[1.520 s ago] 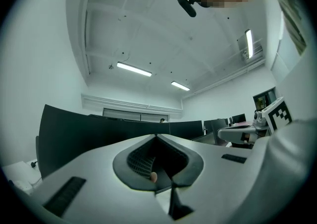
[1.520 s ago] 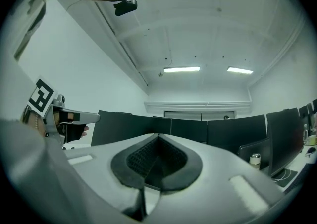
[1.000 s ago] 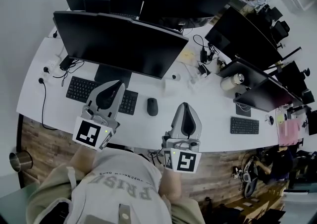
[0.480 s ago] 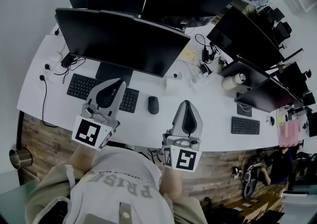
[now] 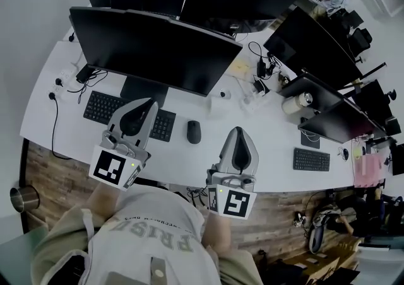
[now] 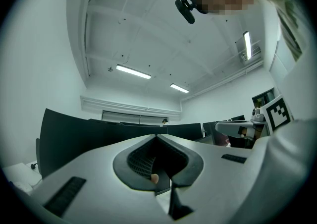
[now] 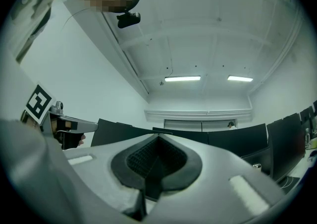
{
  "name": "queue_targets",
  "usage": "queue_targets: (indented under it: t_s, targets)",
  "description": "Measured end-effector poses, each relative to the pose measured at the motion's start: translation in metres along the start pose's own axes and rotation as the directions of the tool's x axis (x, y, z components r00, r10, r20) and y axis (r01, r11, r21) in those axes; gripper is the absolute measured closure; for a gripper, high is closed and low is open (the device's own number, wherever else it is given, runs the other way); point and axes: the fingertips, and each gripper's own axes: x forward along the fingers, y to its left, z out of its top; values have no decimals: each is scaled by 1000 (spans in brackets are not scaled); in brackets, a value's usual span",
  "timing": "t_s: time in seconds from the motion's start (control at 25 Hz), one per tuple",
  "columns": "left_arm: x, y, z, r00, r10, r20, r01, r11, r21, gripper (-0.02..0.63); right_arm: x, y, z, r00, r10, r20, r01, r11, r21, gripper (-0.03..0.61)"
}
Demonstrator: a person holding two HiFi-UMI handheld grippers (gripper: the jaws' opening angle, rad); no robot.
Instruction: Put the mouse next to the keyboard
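A black mouse [image 5: 193, 132] lies on the white desk [image 5: 265, 145], just right of a black keyboard [image 5: 106, 108]. My left gripper [image 5: 142, 106] hangs over the keyboard's right half, jaws shut and empty. To the right of the mouse, my right gripper [image 5: 237, 135] is held above the desk's front part, also shut with nothing in it. Both gripper views point upward at the ceiling; the left gripper [image 6: 157, 139] and the right gripper [image 7: 157, 140] show closed jaws, with neither mouse nor keyboard in sight.
Large black monitors [image 5: 151, 50] stand behind the keyboard, with more screens [image 5: 309, 44] to the right. A second keyboard [image 5: 311, 159] lies at the right. Cables [image 5: 262, 66] and a white cylinder [image 5: 291, 105] sit mid-desk. A metal cup [image 5: 22, 198] is at lower left.
The view has shifted slightly; both grippers hold almost the same places over the desk. The mouse and keyboard have not moved.
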Motion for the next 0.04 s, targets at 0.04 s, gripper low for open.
queue_targets:
  t_s: [0.04]
  targets:
    - [1, 0, 0, 1000, 0, 0, 0, 1000, 0, 603, 0, -1, 0, 1000, -1, 0, 1, 1000, -1, 578]
